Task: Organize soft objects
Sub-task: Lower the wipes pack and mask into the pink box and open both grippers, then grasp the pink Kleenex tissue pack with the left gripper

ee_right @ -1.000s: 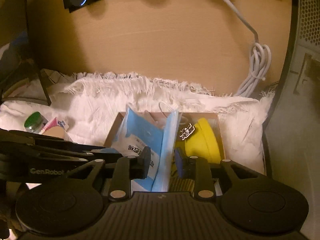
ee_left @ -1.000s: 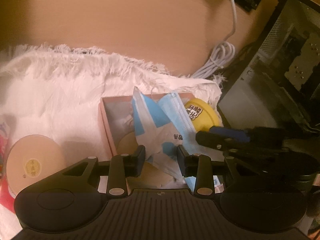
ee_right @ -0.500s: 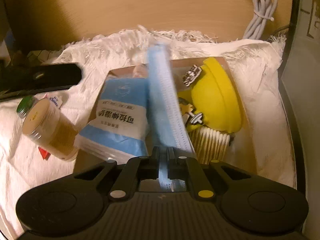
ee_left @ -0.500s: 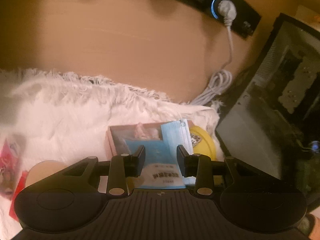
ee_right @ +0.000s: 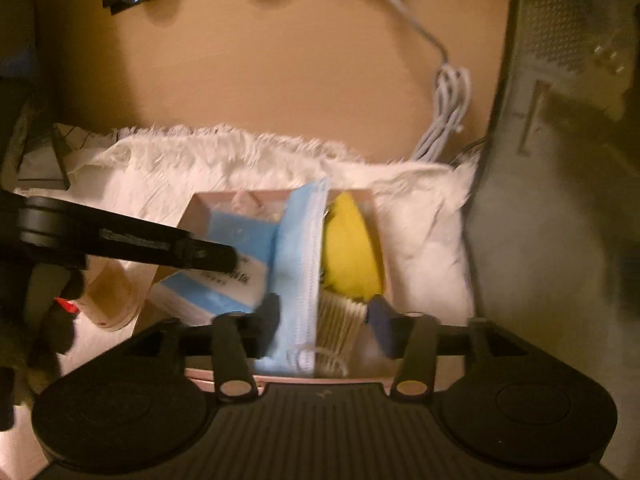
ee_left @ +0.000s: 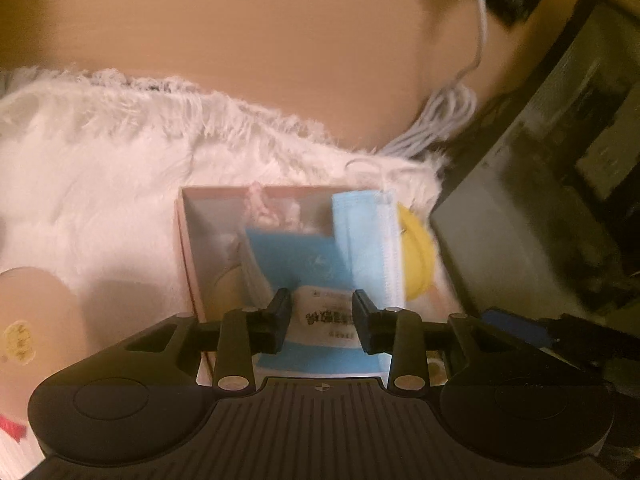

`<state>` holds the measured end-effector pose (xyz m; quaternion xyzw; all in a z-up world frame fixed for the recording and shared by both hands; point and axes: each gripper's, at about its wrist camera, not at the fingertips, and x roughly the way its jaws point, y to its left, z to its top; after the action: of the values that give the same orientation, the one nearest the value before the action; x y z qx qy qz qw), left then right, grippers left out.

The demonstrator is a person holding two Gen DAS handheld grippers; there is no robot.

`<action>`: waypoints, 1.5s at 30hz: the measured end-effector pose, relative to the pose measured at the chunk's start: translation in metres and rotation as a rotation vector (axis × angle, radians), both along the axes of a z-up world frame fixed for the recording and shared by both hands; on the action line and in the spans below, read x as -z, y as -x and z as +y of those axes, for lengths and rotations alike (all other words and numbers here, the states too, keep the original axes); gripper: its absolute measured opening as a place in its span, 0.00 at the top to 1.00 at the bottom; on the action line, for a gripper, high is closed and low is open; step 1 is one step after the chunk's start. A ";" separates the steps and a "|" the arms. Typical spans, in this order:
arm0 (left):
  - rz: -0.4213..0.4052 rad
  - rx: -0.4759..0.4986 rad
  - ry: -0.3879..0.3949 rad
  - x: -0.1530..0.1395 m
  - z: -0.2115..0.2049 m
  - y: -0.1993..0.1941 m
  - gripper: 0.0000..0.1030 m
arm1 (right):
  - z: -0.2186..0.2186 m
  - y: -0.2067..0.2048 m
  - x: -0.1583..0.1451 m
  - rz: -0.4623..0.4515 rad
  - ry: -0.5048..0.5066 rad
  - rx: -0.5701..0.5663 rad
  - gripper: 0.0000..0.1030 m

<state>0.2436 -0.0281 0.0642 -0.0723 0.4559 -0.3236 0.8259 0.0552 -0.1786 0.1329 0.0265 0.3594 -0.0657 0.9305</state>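
I see a tan wooden tabletop (ee_right: pixel 280 80) in dim warm light, a dark computer case (ee_right: pixel 560 160) at right, a coiled white cable (ee_right: pixel 448 112) beside it.

Left wrist view: you look forward and steeply down along its jaws, close above the pink box (ee_left: pixel 188 236). Right wrist view: same downward tilt, close over that box's (ee_right: pixel 200 208) near edge. Both views share the box, white fleece (ee_left: pixel 120 168), bench (ee_right: pixel 280 92) and coiled cable (ee_right: pixel 448 112).
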 end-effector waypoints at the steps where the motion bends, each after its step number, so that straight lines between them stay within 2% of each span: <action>1: -0.009 -0.002 0.024 -0.005 0.006 0.003 0.64 | 0.000 0.000 -0.001 -0.007 -0.007 0.002 0.44; 6: -0.074 -0.032 0.138 -0.036 0.058 0.023 0.64 | 0.011 -0.007 -0.008 -0.042 -0.036 0.018 0.39; 9: -0.150 -0.108 0.149 -0.055 0.105 0.033 0.64 | 0.027 -0.016 -0.012 -0.061 -0.029 0.009 0.38; 13: -0.319 -0.291 0.071 -0.075 0.178 0.045 0.64 | 0.051 -0.028 -0.019 -0.081 -0.026 -0.026 0.29; 15: -0.359 -0.392 -0.001 -0.076 0.213 0.048 0.64 | 0.064 -0.032 -0.020 -0.089 -0.023 -0.046 0.25; 17: -0.332 -0.498 -0.088 -0.070 0.241 0.048 0.64 | 0.079 -0.034 -0.022 -0.098 -0.023 -0.080 0.25; 19: -0.268 -0.576 -0.118 -0.058 0.260 0.048 0.64 | 0.096 -0.035 -0.023 -0.105 -0.020 -0.138 0.25; 20: -0.236 -0.585 -0.122 -0.051 0.266 0.048 0.64 | 0.105 -0.035 -0.024 -0.106 -0.012 -0.167 0.25; 22: -0.202 -0.548 -0.134 -0.037 0.269 0.050 0.64 | 0.125 -0.037 -0.025 -0.100 0.017 -0.239 0.25; 26: -0.183 -0.423 -0.175 -0.012 0.250 0.055 0.64 | 0.153 -0.042 -0.028 -0.080 0.041 -0.325 0.25; 28: -0.151 -0.395 -0.152 -0.002 0.246 0.054 0.64 | 0.160 -0.042 -0.029 -0.074 0.032 -0.337 0.25; 30: -0.159 -0.400 -0.144 0.003 0.244 0.049 0.64 | 0.165 -0.040 -0.029 -0.069 0.031 -0.352 0.25; 34: -0.211 -0.378 -0.181 0.000 0.234 0.036 0.64 | 0.172 -0.031 -0.024 -0.059 0.079 -0.389 0.25; 39: -0.214 -0.386 -0.260 0.005 0.212 0.009 0.64 | 0.180 -0.017 -0.014 -0.035 0.094 -0.416 0.25; 45: -0.166 -0.394 -0.284 0.020 0.197 -0.015 0.61 | 0.177 -0.003 0.006 0.020 0.084 -0.409 0.25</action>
<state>0.2589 0.1690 0.0440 -0.0160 0.4044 -0.0940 0.9096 0.0584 -0.0013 0.1274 -0.0866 0.3635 0.1092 0.9211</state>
